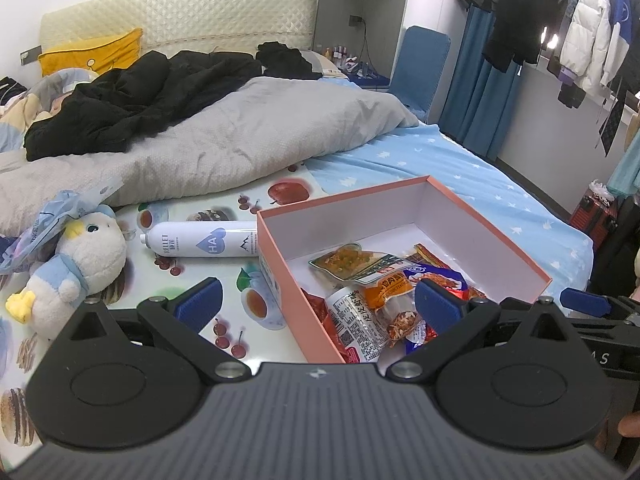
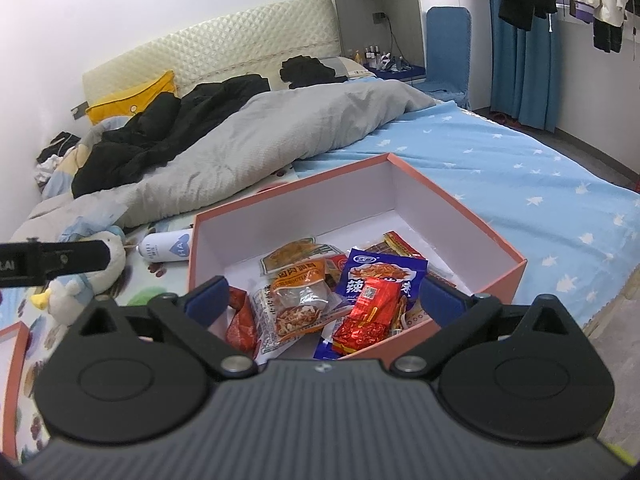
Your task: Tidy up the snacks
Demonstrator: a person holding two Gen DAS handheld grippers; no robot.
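Snack packets lie heaped in the near end of the pink box, which rests on the bed with its long axis running from near left to far right. Both claws are spread wide and hold nothing: the left claw straddles the box's near left wall, the right claw hovers over the heap. Risk: closing on the loose pile may catch two overlapping packets, or a pad may snag the box wall and tip it on the soft bedding. The red foil packet points near-to-far, roughly along the right claw's axis.
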